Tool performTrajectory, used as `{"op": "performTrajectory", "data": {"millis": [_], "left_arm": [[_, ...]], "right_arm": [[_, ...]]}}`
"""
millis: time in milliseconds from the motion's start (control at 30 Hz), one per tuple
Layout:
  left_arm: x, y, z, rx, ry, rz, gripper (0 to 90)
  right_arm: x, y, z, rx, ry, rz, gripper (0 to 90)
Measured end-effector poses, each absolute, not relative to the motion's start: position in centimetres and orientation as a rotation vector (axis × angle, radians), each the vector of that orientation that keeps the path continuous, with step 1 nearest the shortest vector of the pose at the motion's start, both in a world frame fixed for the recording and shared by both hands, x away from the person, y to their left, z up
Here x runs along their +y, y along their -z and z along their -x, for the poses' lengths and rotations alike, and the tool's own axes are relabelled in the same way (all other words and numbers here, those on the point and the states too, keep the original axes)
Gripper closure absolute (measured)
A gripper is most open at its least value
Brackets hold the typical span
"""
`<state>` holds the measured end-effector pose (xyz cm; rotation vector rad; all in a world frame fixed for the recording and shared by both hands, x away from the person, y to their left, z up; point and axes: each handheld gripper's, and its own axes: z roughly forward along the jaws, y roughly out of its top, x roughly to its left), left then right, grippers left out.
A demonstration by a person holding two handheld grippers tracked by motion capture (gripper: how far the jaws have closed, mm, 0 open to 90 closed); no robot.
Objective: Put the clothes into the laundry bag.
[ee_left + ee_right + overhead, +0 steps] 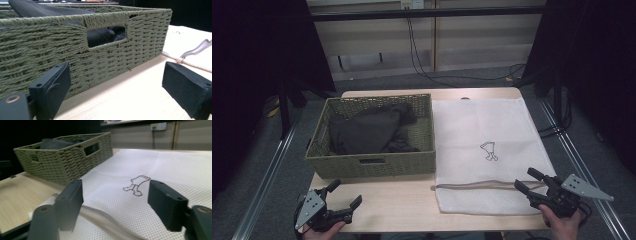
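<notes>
White mesh laundry bag (484,150) lies flat on the right half of the pale wooden table (402,202), drawstring hem nearest the person; likely light, limp and floppy, so best pinched at that hem edge, one side each. Dark crumpled garment (369,131) sits in the green woven basket (371,165) just left of it, probably soft and easily bunched. Right gripper (526,181) hovers over the bag's near corner and left gripper (346,194) sits before the basket, both with jaws apart and empty
</notes>
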<state>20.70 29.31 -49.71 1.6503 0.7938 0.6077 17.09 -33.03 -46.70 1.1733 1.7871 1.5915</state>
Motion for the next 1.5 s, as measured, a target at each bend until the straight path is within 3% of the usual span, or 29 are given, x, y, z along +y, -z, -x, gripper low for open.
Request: {"op": "performTrajectory", "data": {"millis": [300,700,1033,1233,1367,1433,1500], "left_arm": [[29.2,49.8,-20.8,0.793,-0.603,-1.663,10.1],[29.3,49.7,-20.6,0.802,-0.618,-1.658,8.0],[29.1,49.7,-20.6,0.806,-0.611,-1.654,7.9],[29.2,49.8,-20.6,0.798,-0.617,-1.674,7.7],[29.3,49.8,-20.7,0.792,-0.609,-1.674,7.7],[29.3,49.8,-20.7,0.798,-0.618,-1.678,7.8],[29.2,49.8,-20.7,0.793,-0.612,-1.679,7.8]], "right_arm": [[-32.4,46.8,-17.7,1.953,-1.562,-1.137,34.7],[-29.8,46.5,-20.1,2.152,-1.469,-1.068,51.8],[-28.3,47.2,-24.2,2.331,-1.336,-1.073,65.4],[-27.6,47.3,-25.4,2.387,-1.286,-1.047,64.1],[-26.9,47.8,-26.1,2.444,-1.252,-1.041,56.3],[-26.6,48.4,-26.5,2.461,-1.239,-1.052,46.4],[-26.6,48.6,-26.6,2.468,-1.238,-1.053,44.1]]}}
